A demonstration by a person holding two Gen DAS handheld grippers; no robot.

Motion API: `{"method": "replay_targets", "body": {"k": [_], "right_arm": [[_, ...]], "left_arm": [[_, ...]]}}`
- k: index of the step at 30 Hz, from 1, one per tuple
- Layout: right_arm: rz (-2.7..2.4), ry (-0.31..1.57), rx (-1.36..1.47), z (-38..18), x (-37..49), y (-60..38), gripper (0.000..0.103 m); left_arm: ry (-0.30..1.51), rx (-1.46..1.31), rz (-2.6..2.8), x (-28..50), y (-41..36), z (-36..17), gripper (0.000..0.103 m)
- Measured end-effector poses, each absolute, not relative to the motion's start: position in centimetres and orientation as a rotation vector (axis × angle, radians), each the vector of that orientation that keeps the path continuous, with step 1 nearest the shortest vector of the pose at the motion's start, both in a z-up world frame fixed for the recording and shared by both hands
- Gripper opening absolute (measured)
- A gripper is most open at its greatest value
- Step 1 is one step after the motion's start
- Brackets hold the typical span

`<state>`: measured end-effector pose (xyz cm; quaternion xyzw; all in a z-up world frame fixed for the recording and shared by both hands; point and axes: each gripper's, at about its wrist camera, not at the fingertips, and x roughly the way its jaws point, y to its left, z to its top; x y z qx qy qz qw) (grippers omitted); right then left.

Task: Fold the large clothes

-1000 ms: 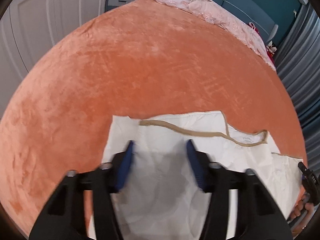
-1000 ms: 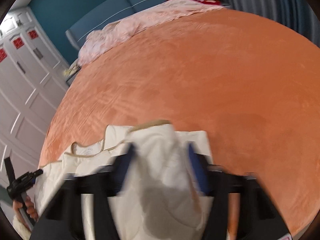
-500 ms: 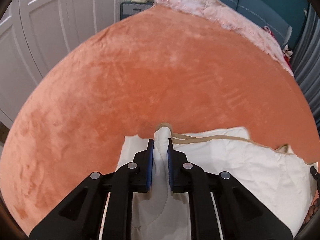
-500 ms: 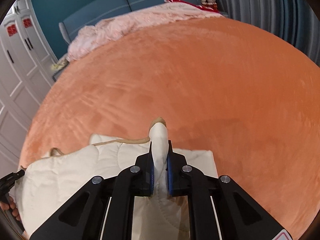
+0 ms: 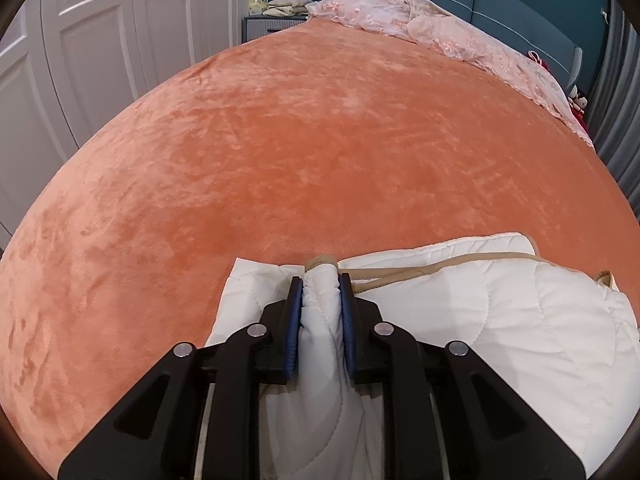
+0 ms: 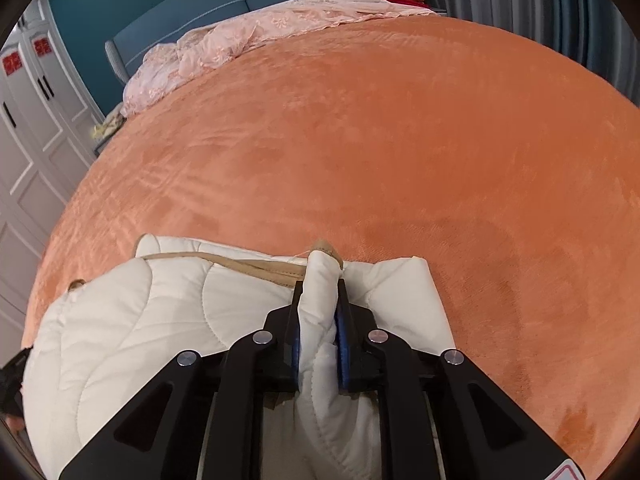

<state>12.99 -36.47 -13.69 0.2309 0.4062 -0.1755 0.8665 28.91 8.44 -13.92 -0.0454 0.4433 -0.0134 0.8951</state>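
A white quilted garment (image 5: 480, 320) with tan trim lies bunched on the near part of an orange bed cover (image 5: 320, 140). My left gripper (image 5: 320, 280) pinches a raised fold of its trimmed edge between the blue pads. The jaws are opening slightly, but the fold is still pressed between them. In the right wrist view the same garment (image 6: 140, 320) spreads to the left. My right gripper (image 6: 320, 284) pinches another fold of that edge, its jaws also easing open with the fabric still squeezed. Both grippers point down, low over the bed.
The orange cover (image 6: 380, 140) stretches far ahead of both grippers. A pink lace cloth (image 5: 440, 32) lies along the blue headboard. White wardrobe doors (image 5: 100, 40) stand on the left, a nightstand (image 5: 272, 24) beside them. Grey curtains (image 6: 540, 0) hang on the right.
Both grippers went from open over the flat garment to pinching a fold of its trimmed edge. They then sank toward the bed, and the garment bunched up between them.
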Motion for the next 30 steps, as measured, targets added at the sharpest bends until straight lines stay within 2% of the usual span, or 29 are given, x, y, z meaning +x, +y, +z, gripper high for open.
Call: {"method": "replay_targets", "body": {"k": [3, 4, 5, 6, 8, 11, 14, 16, 20, 24, 30], "right_arm": [[-0.368, 0.827, 0.51, -13.1, 12.6, -36.8, 0.016], [-0.384, 0.808, 0.527, -12.4, 12.2, -37.1, 0.023], [-0.395, 0.784, 0.544, -11.6, 11.7, -37.5, 0.029], [-0.414, 0.733, 0.566, -10.3, 10.8, -37.8, 0.032], [-0.452, 0.642, 0.586, -7.8, 9.2, -38.0, 0.041], [-0.413, 0.598, 0.526, -4.1, 9.1, -36.2, 0.041], [-0.239, 0.654, 0.451, -2.1, 11.9, -31.1, 0.04], [-0.139, 0.702, 0.415, -2.1, 13.6, -27.8, 0.033], [-0.016, 0.801, 0.276, -3.7, 17.2, -21.0, 0.01], [0.006, 0.903, 0.227, -6.8, 19.8, -19.2, 0.008], [-0.016, 0.997, 0.266, -11.3, 20.6, -20.3, 0.005]], "left_arm": [[0.921, -0.1, -0.028, 28.9, 8.7, -13.5, 0.022], [0.925, -0.099, -0.022, 28.7, 8.8, -13.1, 0.024], [0.923, -0.094, -0.008, 28.5, 9.1, -12.0, 0.031], [0.911, -0.085, 0.011, 28.1, 9.3, -11.0, 0.046], [0.847, -0.077, 0.032, 26.7, 9.8, -8.3, 0.064], [0.745, -0.076, 0.013, 24.8, 9.9, -3.3, 0.064], [0.719, -0.124, -0.101, 24.2, 7.7, -0.2, 0.064], [0.751, -0.15, -0.206, 24.3, 4.7, 0.1, 0.061], [0.844, -0.104, -0.29, 25.0, -0.6, -2.5, 0.042], [0.948, -0.042, -0.322, 25.8, -4.3, -6.9, 0.034], [1.014, -0.044, -0.301, 26.6, -4.5, -12.0, 0.034]]}}
